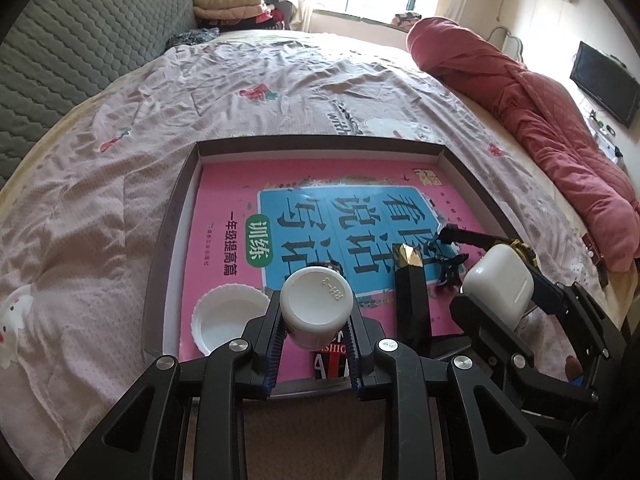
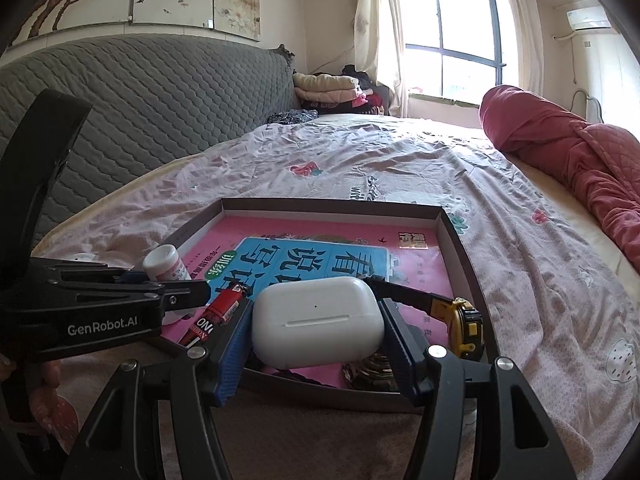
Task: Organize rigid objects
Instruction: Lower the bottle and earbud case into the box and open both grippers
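A shallow brown box (image 1: pixel 192 184) lies on the bed with a pink and blue book (image 1: pixel 320 208) inside it. My left gripper (image 1: pixel 316 322) is shut on a white pill bottle (image 1: pixel 314 304) above the box's near edge. My right gripper (image 2: pixel 318 320) is shut on a white earbud case (image 2: pixel 318 318) over the box's near right part; it also shows in the left wrist view (image 1: pixel 498 284). A white lid (image 1: pixel 228 318), a black and gold stick (image 1: pixel 412 296), a red tube (image 2: pixel 218 312) and a yellow tape measure (image 2: pixel 466 324) lie in the box.
The pink patterned bedsheet (image 1: pixel 160 128) surrounds the box. A red quilt (image 1: pixel 540 112) lies along the right side. A grey quilted headboard (image 2: pixel 160 92) stands at the left, with folded clothes (image 2: pixel 328 86) and a window behind.
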Demonstrator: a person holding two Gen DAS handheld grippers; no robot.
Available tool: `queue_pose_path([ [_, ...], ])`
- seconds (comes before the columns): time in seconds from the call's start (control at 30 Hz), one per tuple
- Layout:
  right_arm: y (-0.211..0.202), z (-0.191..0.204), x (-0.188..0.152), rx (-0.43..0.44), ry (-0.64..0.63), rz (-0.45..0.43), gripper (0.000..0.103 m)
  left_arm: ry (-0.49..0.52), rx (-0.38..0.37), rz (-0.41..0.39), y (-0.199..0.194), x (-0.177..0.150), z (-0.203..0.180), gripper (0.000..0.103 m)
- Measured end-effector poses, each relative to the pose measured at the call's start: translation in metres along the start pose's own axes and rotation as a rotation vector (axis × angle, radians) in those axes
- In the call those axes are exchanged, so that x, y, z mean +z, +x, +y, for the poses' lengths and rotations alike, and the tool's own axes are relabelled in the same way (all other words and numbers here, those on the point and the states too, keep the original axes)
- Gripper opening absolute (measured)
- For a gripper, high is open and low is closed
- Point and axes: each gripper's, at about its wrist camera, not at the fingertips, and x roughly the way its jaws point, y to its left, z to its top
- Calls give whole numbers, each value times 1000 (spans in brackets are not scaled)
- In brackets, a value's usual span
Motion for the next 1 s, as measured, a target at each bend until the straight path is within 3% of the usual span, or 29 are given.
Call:
queue_pose_path([
  [1.0,12,10,-3,-20,-53,26,61,-22,-1,21,9,-10,8,27],
])
